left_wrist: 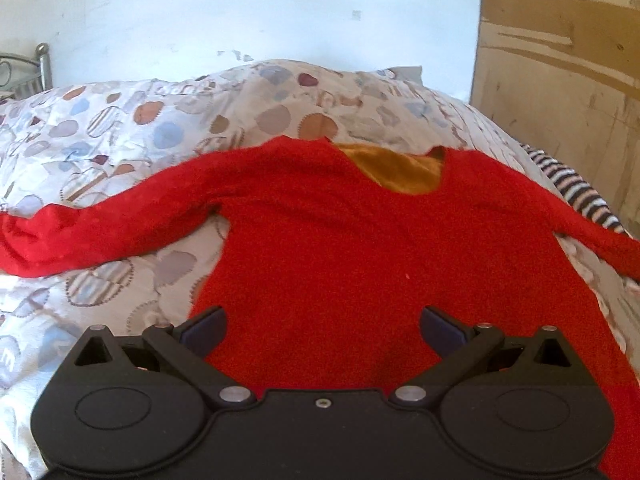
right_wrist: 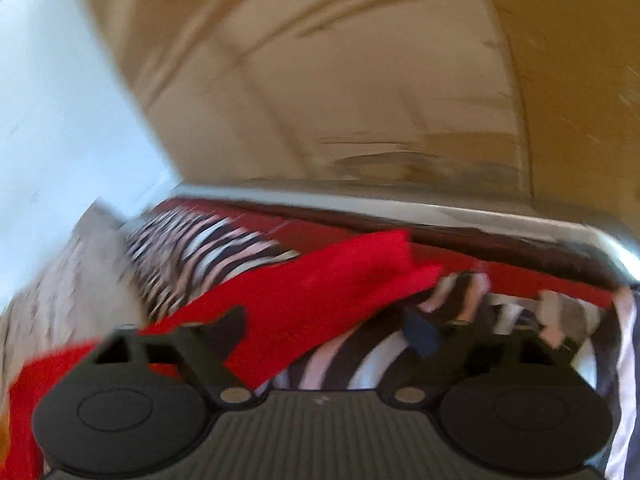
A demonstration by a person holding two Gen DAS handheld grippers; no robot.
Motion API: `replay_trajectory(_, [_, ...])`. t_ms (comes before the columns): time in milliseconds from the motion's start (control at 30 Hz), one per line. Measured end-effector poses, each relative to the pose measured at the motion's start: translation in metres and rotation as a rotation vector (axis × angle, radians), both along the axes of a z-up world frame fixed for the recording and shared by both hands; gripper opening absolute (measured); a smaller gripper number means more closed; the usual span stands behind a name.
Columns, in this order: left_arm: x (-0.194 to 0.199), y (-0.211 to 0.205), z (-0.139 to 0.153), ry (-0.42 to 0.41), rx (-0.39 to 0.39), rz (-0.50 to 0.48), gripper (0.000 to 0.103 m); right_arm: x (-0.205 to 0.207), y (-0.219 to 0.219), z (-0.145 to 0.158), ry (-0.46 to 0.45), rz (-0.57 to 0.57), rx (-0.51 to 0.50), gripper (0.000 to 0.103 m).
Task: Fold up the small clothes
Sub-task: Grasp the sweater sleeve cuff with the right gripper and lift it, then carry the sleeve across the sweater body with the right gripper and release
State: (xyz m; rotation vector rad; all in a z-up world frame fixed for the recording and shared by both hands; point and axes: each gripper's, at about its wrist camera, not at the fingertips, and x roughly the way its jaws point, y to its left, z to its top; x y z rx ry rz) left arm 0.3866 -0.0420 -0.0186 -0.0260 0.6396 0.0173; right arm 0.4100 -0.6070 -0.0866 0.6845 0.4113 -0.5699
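Red sweater (left_wrist: 360, 248) lies flat, front up, on the patterned duvet (left_wrist: 120, 132), collar toward 12 o'clock with the mustard inner lining (left_wrist: 400, 172) showing at the neck. One sleeve runs out toward 9 o'clock, the other toward 3 o'clock. Striped black-and-white garment (left_wrist: 576, 188) sits at the sweater's 2 o'clock, by the bed edge.

Left gripper (left_wrist: 322, 330) hangs over the sweater's lower body, jaws spread wide, nothing between them.

Right wrist view is motion-blurred: the sweater's sleeve (right_wrist: 320, 292) crosses from 8 o'clock up to 1 o'clock, lying over the striped garment. Right gripper (right_wrist: 328, 332) is spread apart, sleeve between the fingers; can't tell if they touch it. Metal bed rail (right_wrist: 440, 210) at 12 o'clock, wooden panel (right_wrist: 360, 80) behind it.
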Motion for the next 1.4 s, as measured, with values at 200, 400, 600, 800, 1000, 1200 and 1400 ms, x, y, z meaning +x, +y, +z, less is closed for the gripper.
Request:
replay_trajectory(200, [-0.005, 0.016, 0.014, -0.031, 0.016, 0.026, 0.102, 0.012, -0.024, -0.008, -0.008, -0.105, 0.073, 0.009])
replay_trajectory(400, [-0.007, 0.04, 0.026, -0.056, 0.011, 0.067, 0.102, 0.03, 0.012, 0.039, -0.084, -0.019, -0.131, 0.008])
replay_trajectory(600, [-0.01, 0.066, 0.033, -0.072, -0.037, 0.112, 0.102, 0.065, 0.093, 0.11, -0.204, 0.205, -0.344, 0.007])
replay_trajectory(800, [-0.014, 0.087, 0.033, -0.082, -0.038, 0.166, 0.102, 0.093, 0.217, 0.159, -0.348, 0.513, -0.517, 0.007])
replay_trajectory(1000, [-0.016, 0.11, 0.028, -0.076, -0.045, 0.221, 0.102, 0.097, 0.342, 0.145, -0.385, 0.849, -0.605, 0.007])
replay_trajectory(1200, [-0.017, 0.128, 0.02, -0.053, -0.058, 0.263, 0.102, 0.084, 0.431, 0.077, -0.227, 1.171, -0.78, 0.01])
replay_trajectory(1400, [-0.011, 0.131, 0.014, -0.048, -0.05, 0.267, 0.102, 0.049, 0.423, 0.056, -0.188, 1.248, -0.772, 0.074])
